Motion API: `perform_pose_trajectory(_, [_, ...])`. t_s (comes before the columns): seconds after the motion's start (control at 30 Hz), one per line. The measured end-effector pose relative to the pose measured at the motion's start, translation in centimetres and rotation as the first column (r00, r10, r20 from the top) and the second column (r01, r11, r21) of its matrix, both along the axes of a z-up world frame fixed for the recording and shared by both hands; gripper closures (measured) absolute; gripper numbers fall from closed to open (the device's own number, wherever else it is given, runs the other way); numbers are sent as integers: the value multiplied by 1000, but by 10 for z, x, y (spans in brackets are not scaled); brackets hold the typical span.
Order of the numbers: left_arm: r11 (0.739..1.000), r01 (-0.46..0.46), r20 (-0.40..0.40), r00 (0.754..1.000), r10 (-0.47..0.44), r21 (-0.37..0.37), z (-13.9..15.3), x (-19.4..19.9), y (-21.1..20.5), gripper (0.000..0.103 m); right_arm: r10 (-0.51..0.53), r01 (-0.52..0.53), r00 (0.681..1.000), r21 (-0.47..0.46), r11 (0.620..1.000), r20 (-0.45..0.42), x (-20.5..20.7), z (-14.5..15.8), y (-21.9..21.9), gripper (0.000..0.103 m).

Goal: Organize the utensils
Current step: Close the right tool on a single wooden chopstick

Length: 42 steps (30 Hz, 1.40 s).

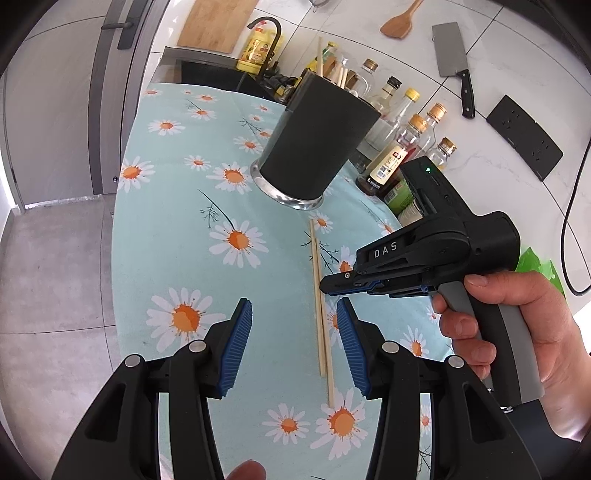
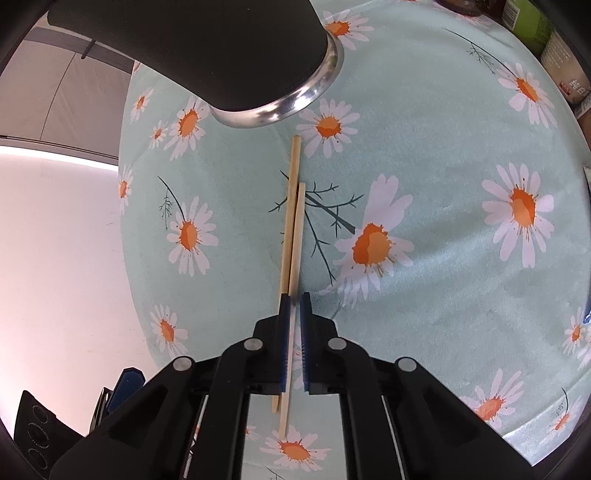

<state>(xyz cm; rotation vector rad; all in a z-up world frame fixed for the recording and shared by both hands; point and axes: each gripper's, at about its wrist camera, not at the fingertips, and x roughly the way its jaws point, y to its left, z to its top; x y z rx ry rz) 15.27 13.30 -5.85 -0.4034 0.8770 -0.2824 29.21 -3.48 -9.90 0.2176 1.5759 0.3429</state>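
Two wooden chopsticks [image 1: 318,280] lie side by side on the daisy-print cloth [image 1: 192,229], pointing toward a dark cylindrical holder [image 1: 314,140] with a metal base. Several more chopsticks stand in the holder. My right gripper [image 1: 327,287], held by a hand, points steeply down at the pair. In the right wrist view its blue pads [image 2: 284,332] are closed narrowly on the chopsticks [image 2: 293,221], whose near ends stick out below the fingers. The right gripper [image 2: 294,297] rests at the cloth. My left gripper [image 1: 294,301] hangs open above the cloth, straddling the chopsticks' near part with nothing gripped. The holder [image 2: 203,48] looms at the top.
Several glass bottles [image 1: 402,147] and a green packet [image 1: 400,195] stand behind the holder. A cleaver [image 1: 452,66], a wooden spatula [image 1: 399,22] and a socket panel [image 1: 524,136] are on the tiled wall. The sink faucet [image 1: 267,40] is at the back; the cloth's edge drops to the floor at left.
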Motion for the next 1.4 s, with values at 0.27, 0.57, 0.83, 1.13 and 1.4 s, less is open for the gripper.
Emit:
perform_pose_trajectory(0.27, [1000,-15,-6,1000,14,-22,-4,-1,13,58,1,-1,1000,-58,998,-4,6,0,10,97])
perform_pose_trajectory(0.57, [1000,8,-24,1000,-9,-26,-10,1,15,58,30,-27,999,-196,980,11,14,-5,49,99])
perform_pose_trajectory(0.83, [999,22,-33,999,-23,-40,-14,3,10,58,23,-26,1000,-263,964,-15,27,-10,75,99])
perform_pose_trajectory(1.13, [999,14,-40,999,-16,-52,-19,1,-1,58,40,-44,999,-316,948,-18,27,-9,91,99])
perform_pose_trajectory(1.4, [1000,-21,-66,998,20,-22,-20,2,-3,58,45,-52,998,-234,971,-36,24,-13,76,98])
